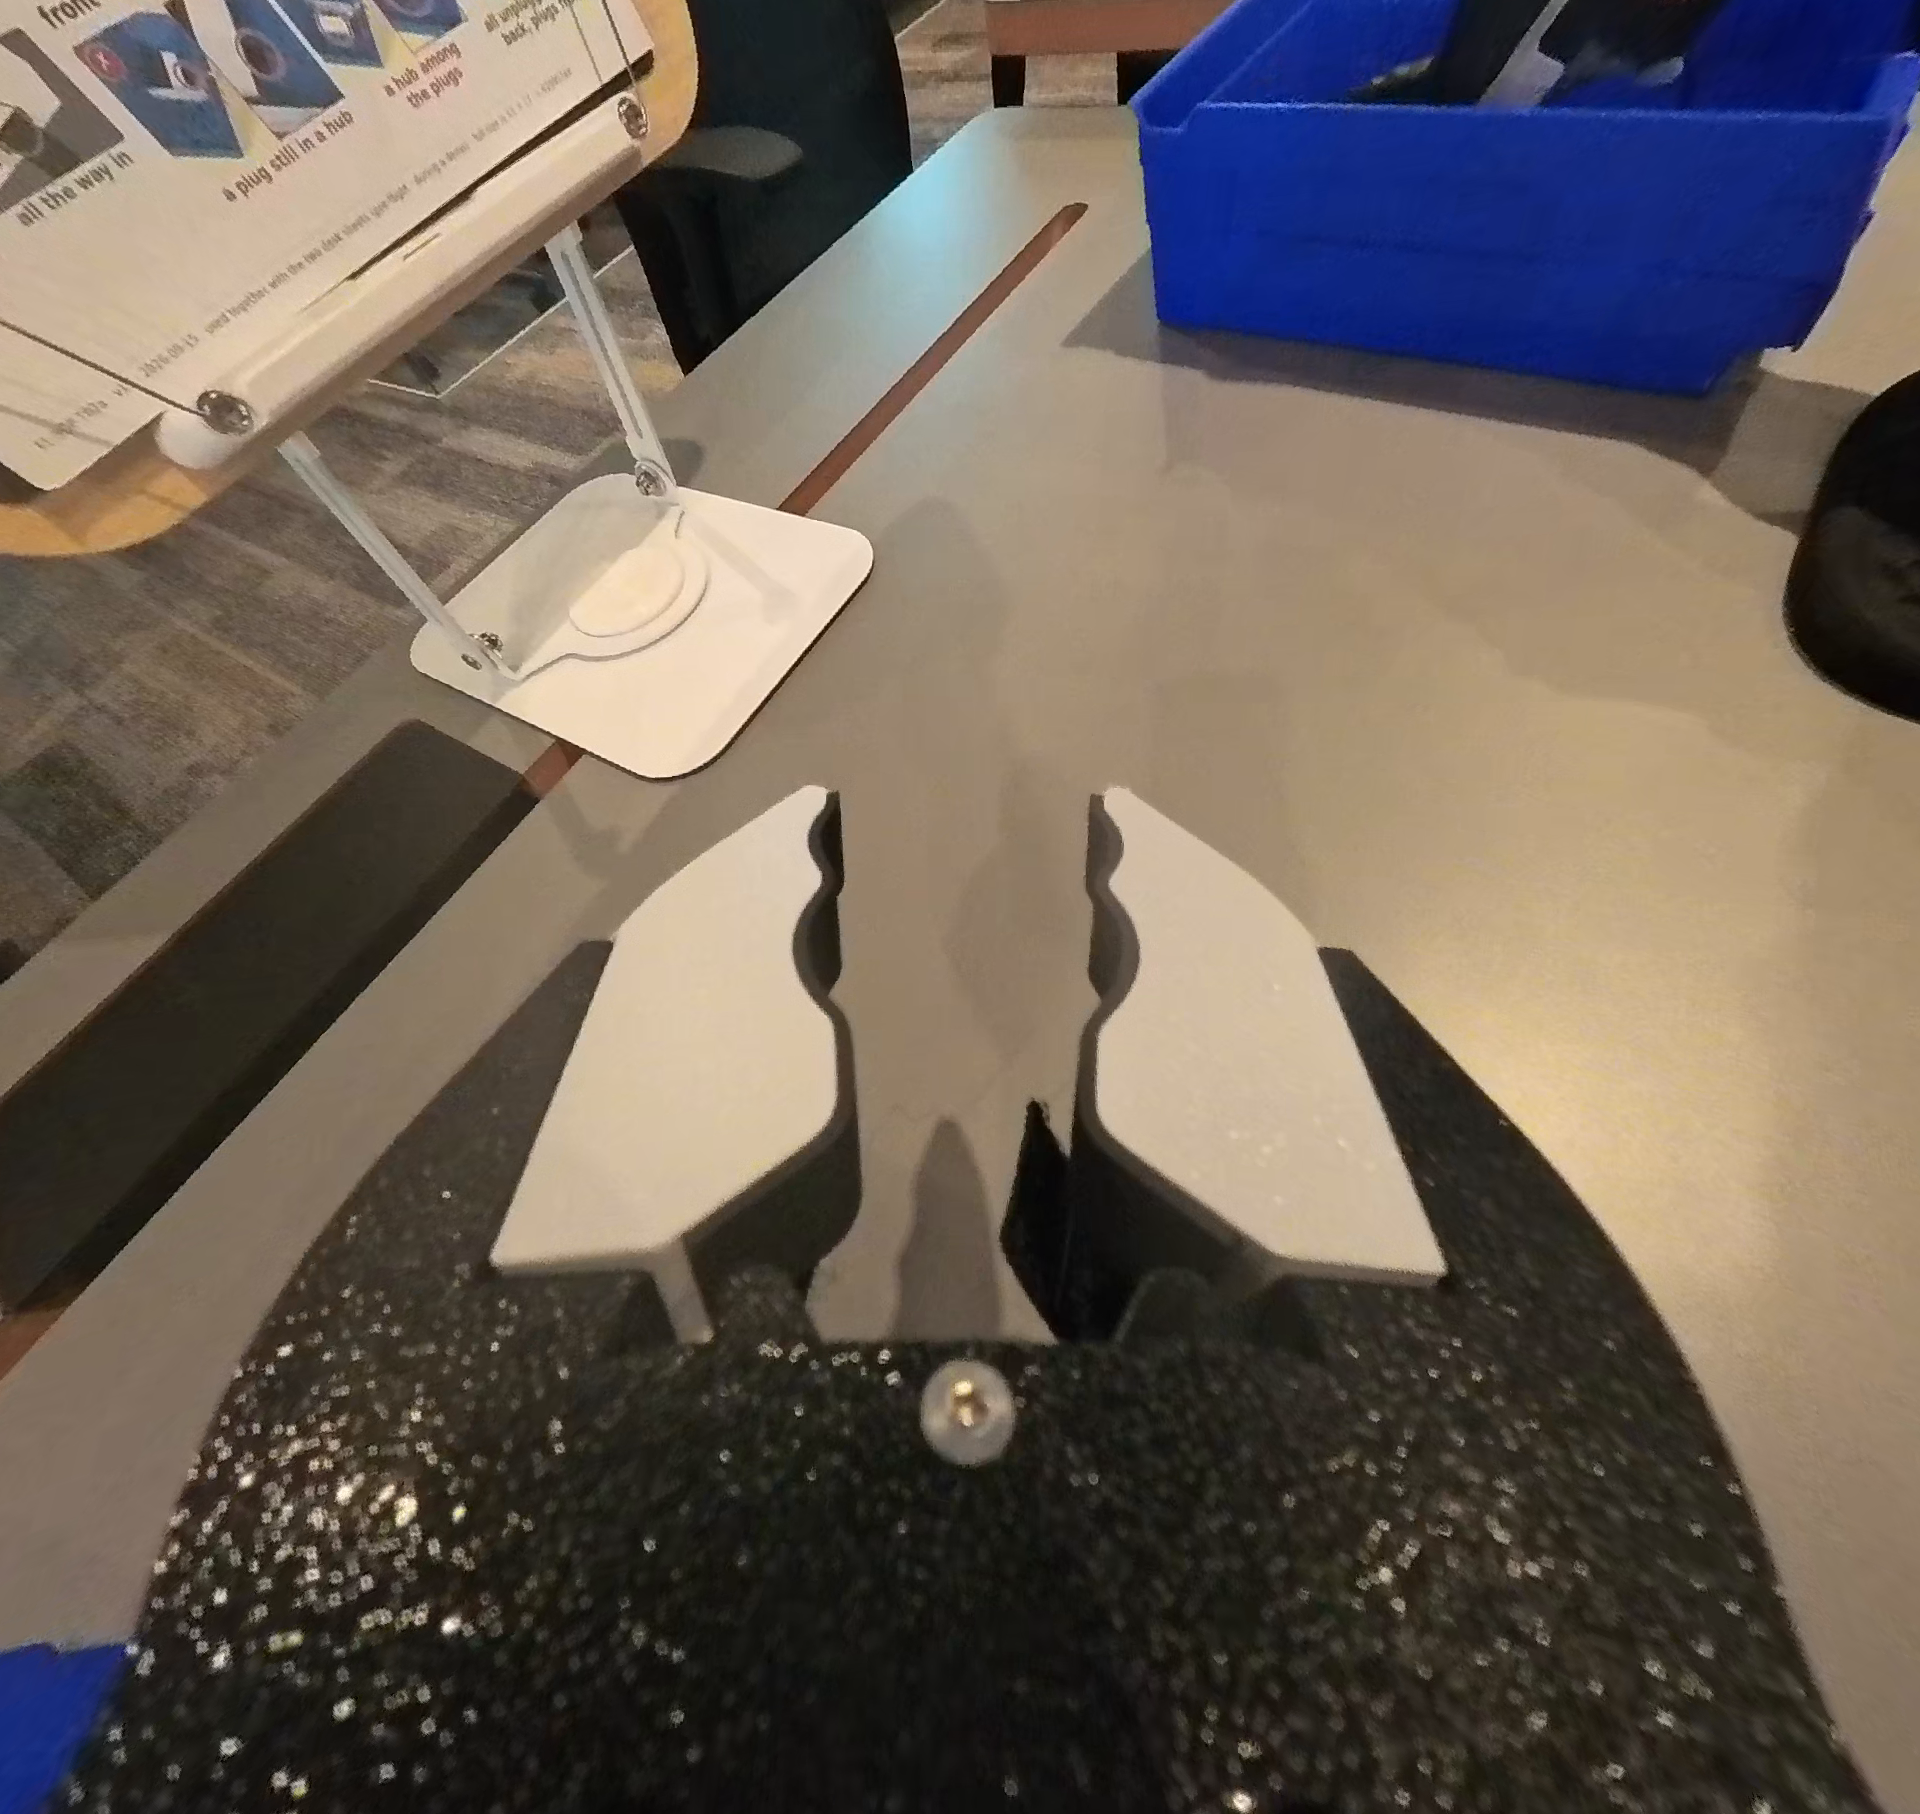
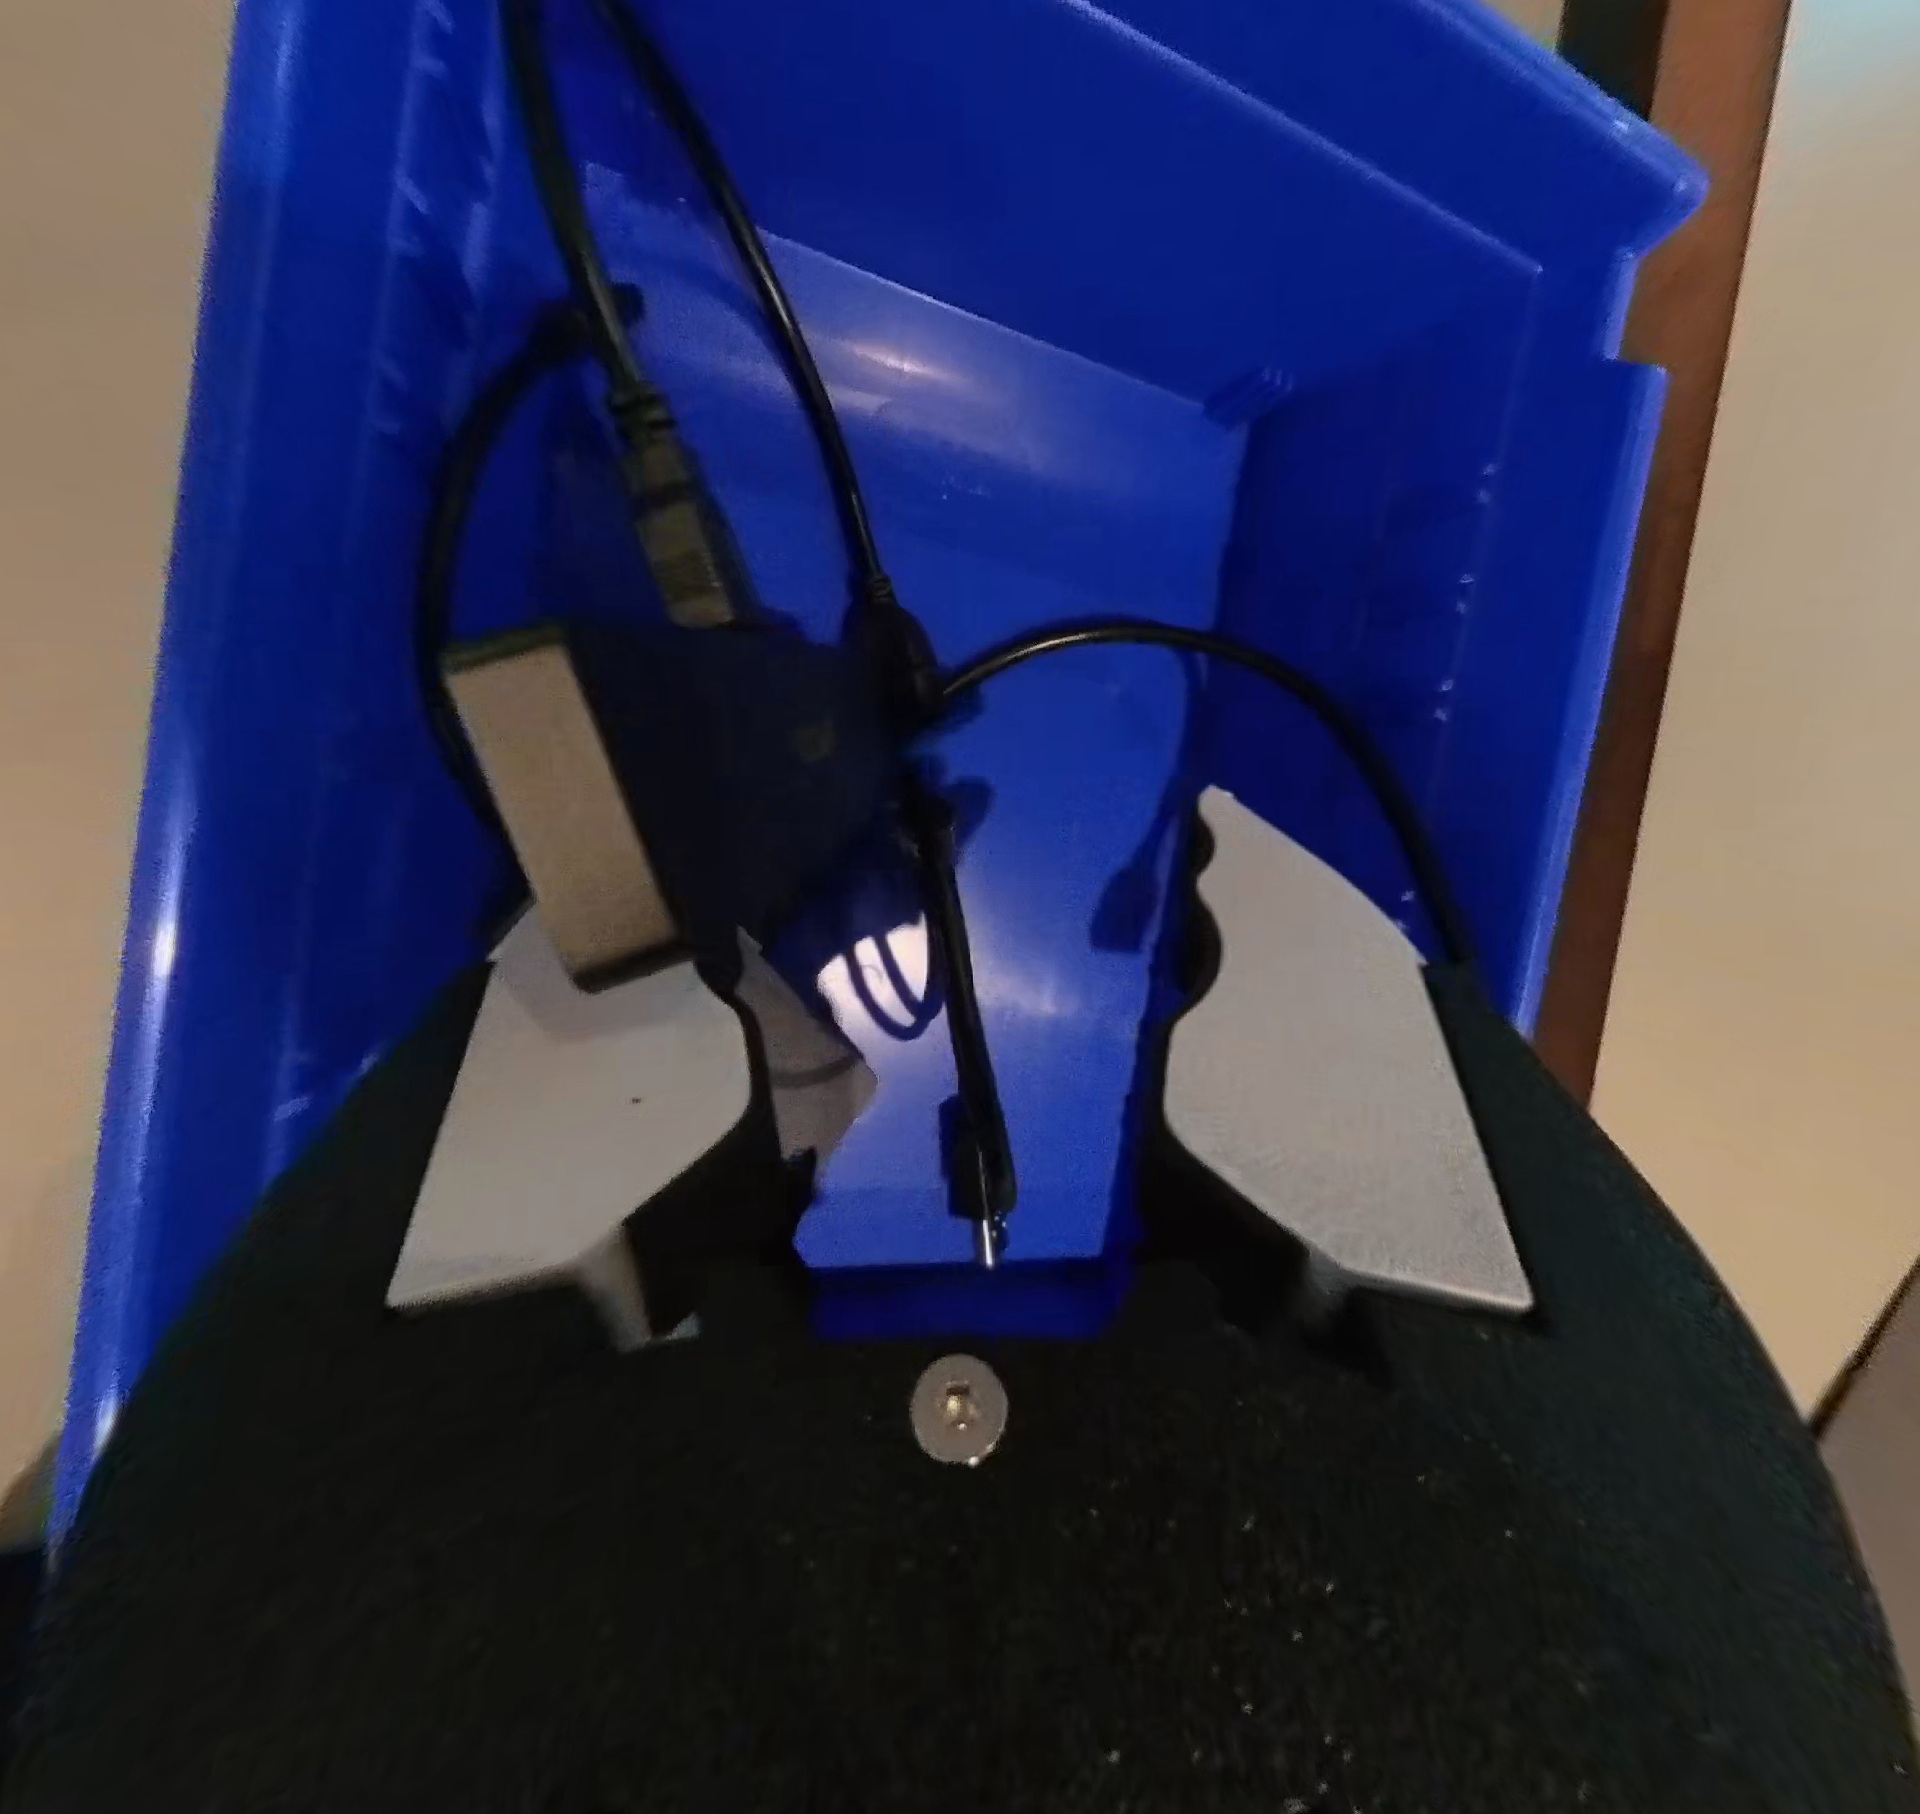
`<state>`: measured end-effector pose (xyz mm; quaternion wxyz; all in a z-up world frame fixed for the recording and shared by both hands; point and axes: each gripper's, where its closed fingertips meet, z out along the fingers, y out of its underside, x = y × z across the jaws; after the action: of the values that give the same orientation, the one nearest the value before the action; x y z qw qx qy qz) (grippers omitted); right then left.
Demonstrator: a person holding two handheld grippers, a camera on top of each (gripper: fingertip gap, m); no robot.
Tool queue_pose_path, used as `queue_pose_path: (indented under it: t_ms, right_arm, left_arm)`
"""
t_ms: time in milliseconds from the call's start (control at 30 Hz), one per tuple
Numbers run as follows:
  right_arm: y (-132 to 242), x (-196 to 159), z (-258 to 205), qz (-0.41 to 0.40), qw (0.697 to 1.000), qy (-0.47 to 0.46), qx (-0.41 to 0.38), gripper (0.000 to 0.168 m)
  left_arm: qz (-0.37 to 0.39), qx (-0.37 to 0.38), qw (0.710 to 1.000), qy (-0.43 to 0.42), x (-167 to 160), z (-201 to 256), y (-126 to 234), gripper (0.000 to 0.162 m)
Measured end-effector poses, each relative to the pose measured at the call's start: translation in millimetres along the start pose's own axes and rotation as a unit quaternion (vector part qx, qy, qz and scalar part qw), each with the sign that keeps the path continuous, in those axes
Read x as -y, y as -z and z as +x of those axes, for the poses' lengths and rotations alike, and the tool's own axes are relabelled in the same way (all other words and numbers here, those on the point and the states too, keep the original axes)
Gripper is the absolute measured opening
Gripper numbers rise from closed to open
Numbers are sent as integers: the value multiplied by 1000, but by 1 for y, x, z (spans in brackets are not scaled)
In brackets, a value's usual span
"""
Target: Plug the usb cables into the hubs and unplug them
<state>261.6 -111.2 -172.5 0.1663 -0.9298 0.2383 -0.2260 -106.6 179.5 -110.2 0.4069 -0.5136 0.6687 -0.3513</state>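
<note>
Ahead of my tool stretches a grey counter (image 1: 1299, 621) with a brown slot running away toward its far edge. Off to my tool's left, patterned grey carpet (image 1: 208, 621) covers the floor, and a dark office chair (image 1: 769, 102) stands beyond the counter. Farther back another table (image 1: 1101, 8) shows. Warm light falls from my right.

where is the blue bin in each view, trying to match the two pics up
Left wrist view: the blue bin sits at the upper right, at the far side of the grey table, well beyond the open, empty left gripper.
Right wrist view: the bin fills most of the frame, seen from above, with the open right gripper lowered into it over a hub and black cables.
Shared landmark: the bin itself, on the grey table.
</note>
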Motion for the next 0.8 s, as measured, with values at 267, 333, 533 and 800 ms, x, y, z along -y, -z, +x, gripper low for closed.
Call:
queue_pose_path:
  t_ms: [267, 333, 533, 800]
  right_arm:
    - [26, 1, 13, 9, 999, -12, -40, 92]
    - [42, 5, 16, 29, 998, -23, -53, 88]
    - [109, 40, 9, 159, 984, -20, -73, 72]
    - [233, 138, -71, 548, 835, -15, 46, 12]
  left_arm:
    - [-6, 3, 1000, 3, -3, -3, -1, 45]
    - [-6, 4, 1000, 4, -3, -4, 0, 45]
    - [-5, 8, 1000, 4, -2, -5, 2, 45]
    - [48, 66, 997, -4, 18, -22, 19, 33]
